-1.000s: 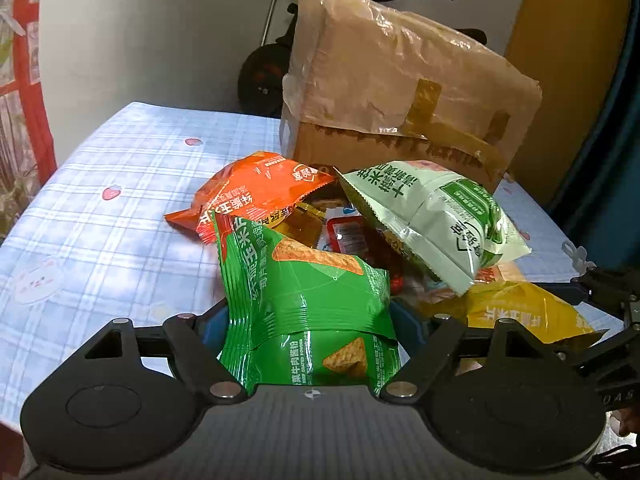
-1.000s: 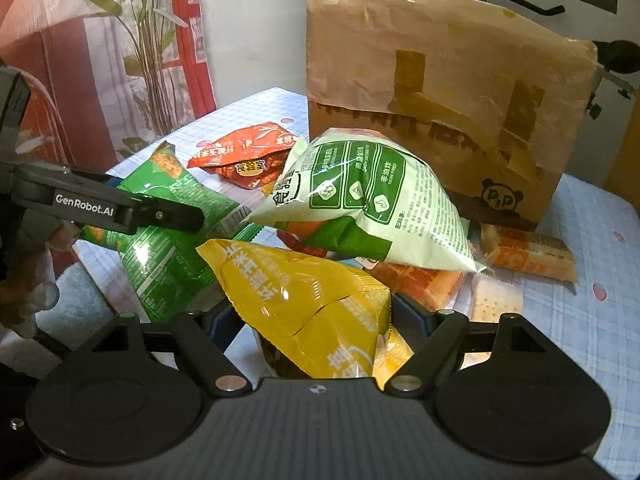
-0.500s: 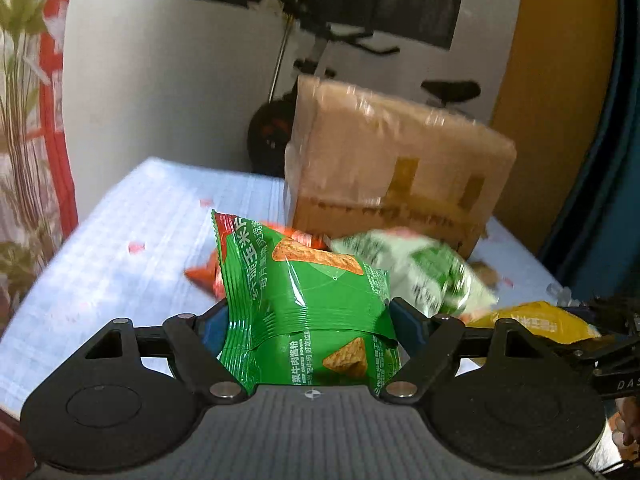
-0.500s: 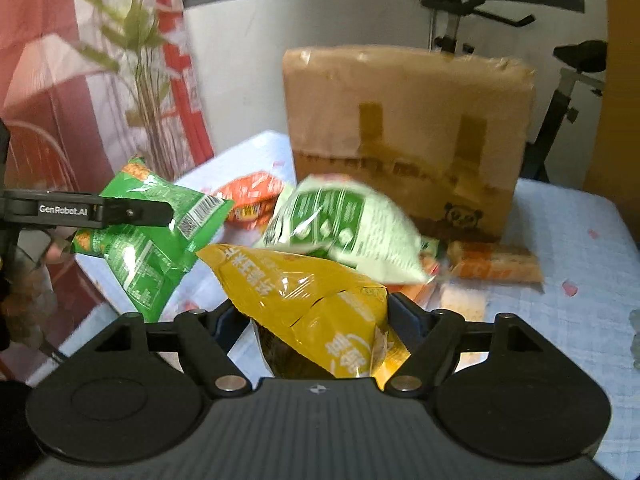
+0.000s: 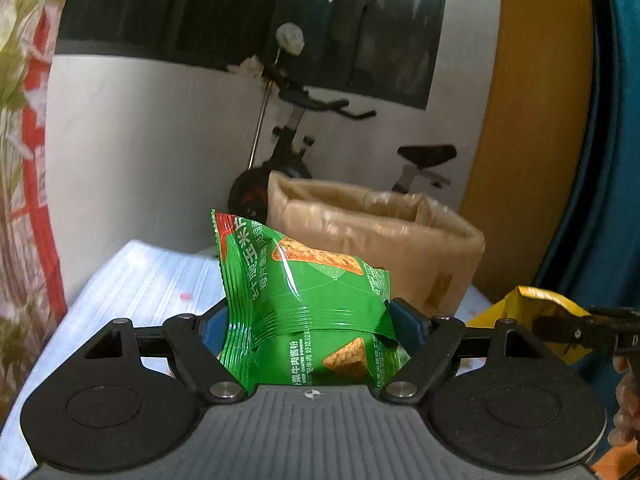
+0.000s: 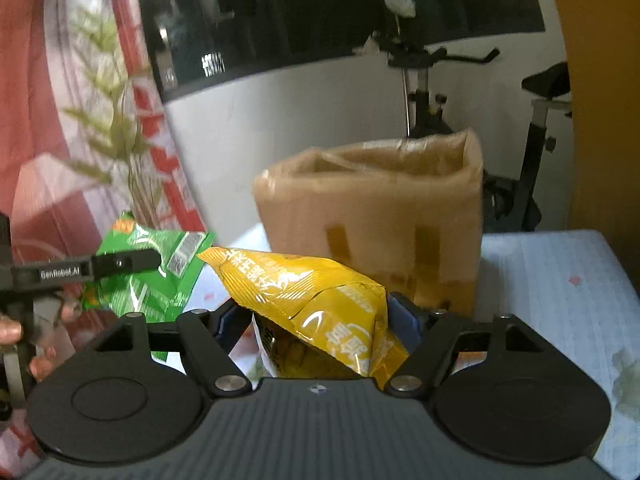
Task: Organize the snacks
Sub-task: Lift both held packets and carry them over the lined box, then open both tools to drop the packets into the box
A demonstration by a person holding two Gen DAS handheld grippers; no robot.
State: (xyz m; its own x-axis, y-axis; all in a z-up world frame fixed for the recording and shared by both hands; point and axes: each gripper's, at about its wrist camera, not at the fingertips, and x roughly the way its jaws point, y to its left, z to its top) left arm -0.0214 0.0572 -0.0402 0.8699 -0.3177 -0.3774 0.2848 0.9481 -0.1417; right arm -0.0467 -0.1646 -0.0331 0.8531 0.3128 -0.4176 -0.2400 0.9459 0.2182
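Table (image 6: 552, 280) covered in pale blue checked cloth with small red marks. Open tape-patched cardboard box (image 6: 376, 216) stood on it toward the far edge. Crumpled pale scrap (image 6: 626, 376) lay near the right edge.

Left gripper (image 5: 308, 320): jaws clamped on a green snack bag (image 5: 304, 304) seated between them. Right gripper (image 6: 320, 316): jaws, which have just been closing, pinch a yellow snack bag (image 6: 316, 304) between them. A hand (image 6: 24, 336) grips the left gripper's handle.
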